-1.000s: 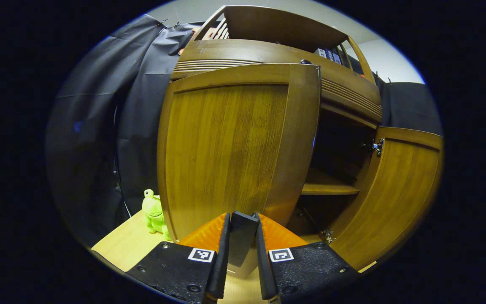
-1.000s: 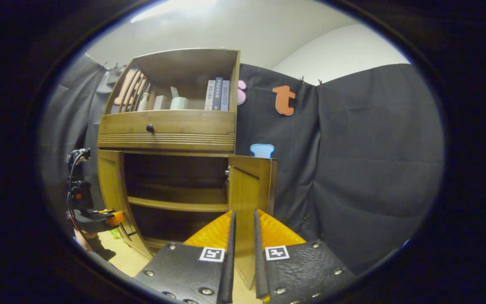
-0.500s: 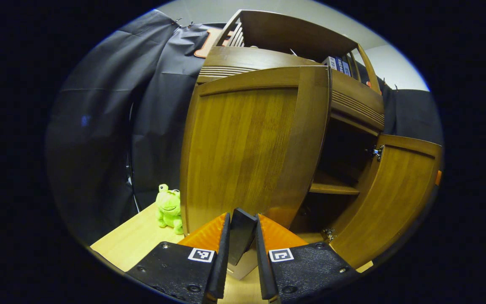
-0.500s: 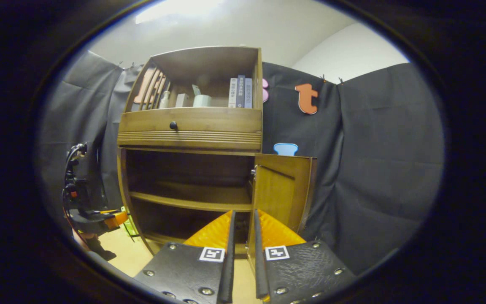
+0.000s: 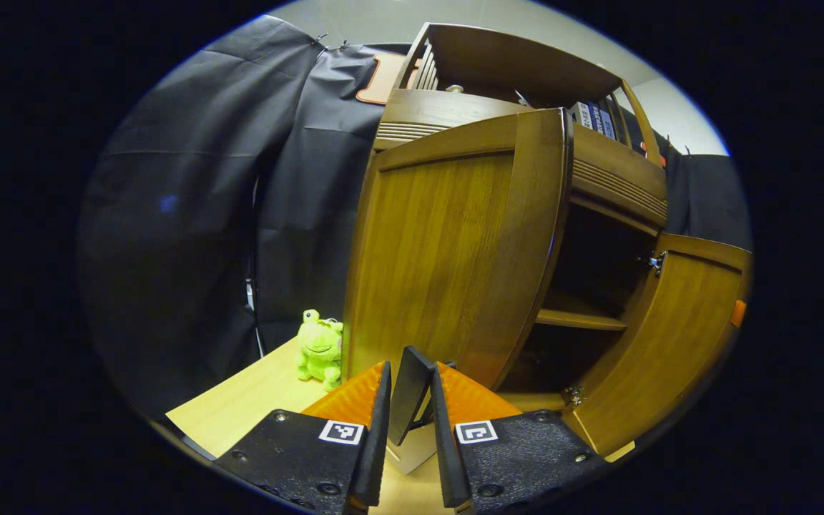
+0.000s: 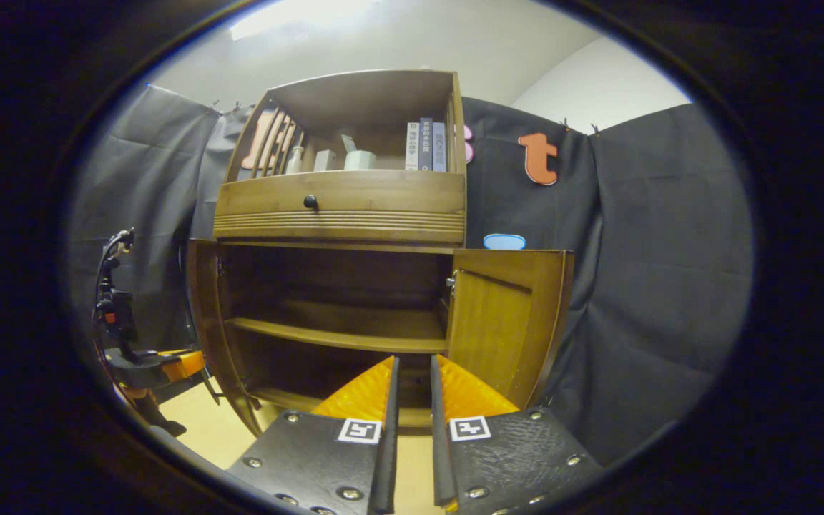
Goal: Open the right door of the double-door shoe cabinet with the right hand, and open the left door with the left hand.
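Left gripper view: my left gripper (image 5: 410,415) is clamped on the dark handle (image 5: 408,393) of the left door (image 5: 448,250), whose long edge runs vertical straight ahead. It has swung wider since a second ago. Right gripper view: right gripper (image 6: 412,422) nearly closed on nothing; right door (image 6: 505,322) just ahead-right, wider too, cabinet (image 6: 340,207) interior exposed.

A pale wooden floor (image 5: 254,408) runs across the bottom of the left gripper view, and the shoe cabinet (image 5: 455,250) stands directly on it at centre frame. A green plush frog (image 5: 320,348) sits on the floor just left of the cabinet's base, lower centre-left. In the right gripper view the same floor (image 6: 204,429) shows at lower left beneath the cabinet.
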Demonstrator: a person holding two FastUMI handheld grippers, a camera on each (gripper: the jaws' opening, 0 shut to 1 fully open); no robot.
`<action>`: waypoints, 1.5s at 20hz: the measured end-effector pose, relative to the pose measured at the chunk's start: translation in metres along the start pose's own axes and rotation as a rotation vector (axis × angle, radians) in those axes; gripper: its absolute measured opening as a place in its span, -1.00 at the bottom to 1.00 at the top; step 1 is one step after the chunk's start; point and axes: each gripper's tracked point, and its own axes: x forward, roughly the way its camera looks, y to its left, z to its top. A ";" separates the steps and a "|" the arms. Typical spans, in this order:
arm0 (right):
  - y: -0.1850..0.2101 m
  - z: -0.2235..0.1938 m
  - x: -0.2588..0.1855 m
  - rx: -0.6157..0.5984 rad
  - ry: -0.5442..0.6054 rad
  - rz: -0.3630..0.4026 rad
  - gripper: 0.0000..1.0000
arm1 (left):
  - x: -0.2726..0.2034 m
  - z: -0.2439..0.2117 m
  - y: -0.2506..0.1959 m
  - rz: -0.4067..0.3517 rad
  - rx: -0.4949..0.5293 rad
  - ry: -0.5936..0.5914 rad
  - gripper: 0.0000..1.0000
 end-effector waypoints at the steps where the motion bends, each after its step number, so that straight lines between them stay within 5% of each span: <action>1: 0.001 -0.001 0.001 -0.001 0.001 0.004 -0.58 | -0.002 0.001 0.003 0.012 -0.002 -0.003 -0.27; 3: 0.003 -0.003 0.005 -0.002 0.005 0.012 -0.58 | -0.005 0.001 0.010 0.024 -0.013 -0.003 -0.41; 10: 0.018 -0.008 0.015 0.005 0.016 0.053 -0.58 | -0.020 0.007 0.048 0.098 0.016 -0.008 -0.27; 13: 0.030 -0.010 0.022 0.011 0.020 0.082 -0.58 | -0.025 0.012 0.068 0.125 0.026 -0.007 -0.44; 19: 0.062 -0.014 0.032 0.009 0.028 0.156 -0.58 | -0.029 0.018 0.103 0.166 0.028 -0.011 -0.46; 20: 0.065 -0.013 0.033 0.007 0.028 0.165 -0.58 | -0.030 0.019 0.104 0.160 0.027 -0.014 -0.63; 22: 0.070 -0.014 0.035 0.005 0.028 0.174 -0.58 | -0.029 0.020 0.108 0.154 0.029 -0.013 -0.63; 23: 0.071 -0.015 0.037 0.004 0.029 0.177 -0.58 | -0.029 0.021 0.110 0.151 0.030 -0.014 -0.46; 26: 0.071 -0.015 0.040 0.008 0.033 0.173 -0.58 | -0.030 0.022 0.113 0.144 0.025 -0.018 -0.63; 27: 0.070 -0.016 0.041 0.010 0.035 0.170 -0.58 | -0.031 0.024 0.115 0.144 0.023 -0.020 -0.29; 28: 0.069 -0.017 0.042 0.011 0.037 0.167 -0.58 | -0.032 0.025 0.117 0.146 0.021 -0.023 -0.46; 30: 0.068 -0.020 0.043 0.015 0.042 0.163 -0.58 | -0.035 0.029 0.122 0.153 0.022 -0.027 -0.46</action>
